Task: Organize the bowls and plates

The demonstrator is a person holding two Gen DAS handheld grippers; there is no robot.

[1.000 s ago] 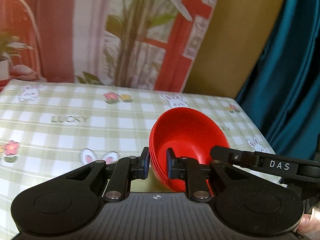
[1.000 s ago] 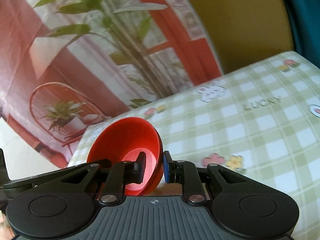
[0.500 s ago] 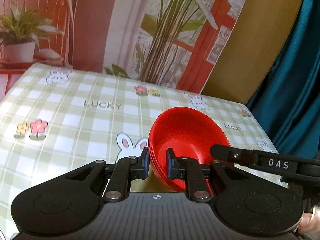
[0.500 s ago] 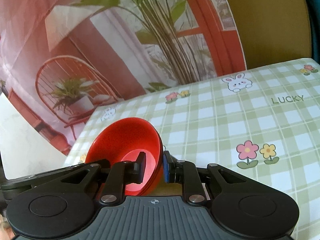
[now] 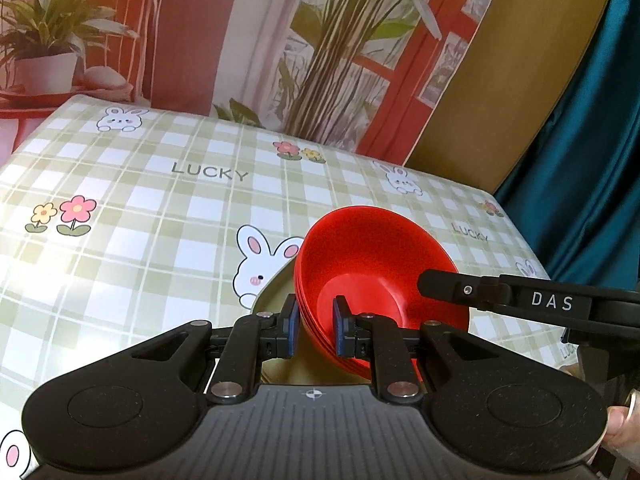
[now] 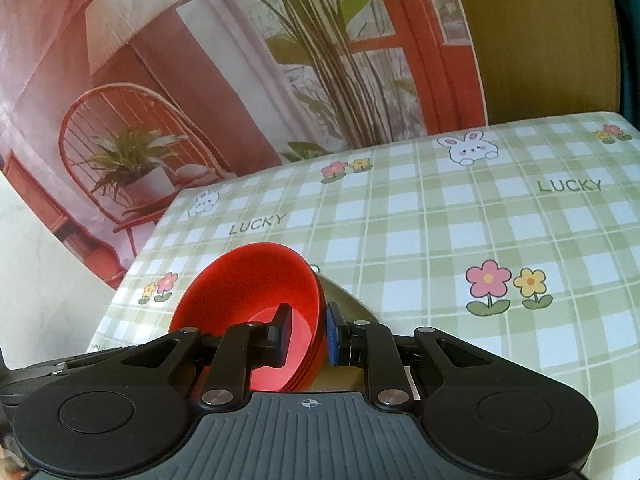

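Both grippers clamp the nested stack of glossy red plastic bowls [image 5: 376, 272] by opposite rims: left gripper [image 5: 314, 330], right gripper [image 6: 307, 334]. Stacking looks done (setting down remains, I judge). Only the left view shows the right gripper's arm beside the stack's far rim.
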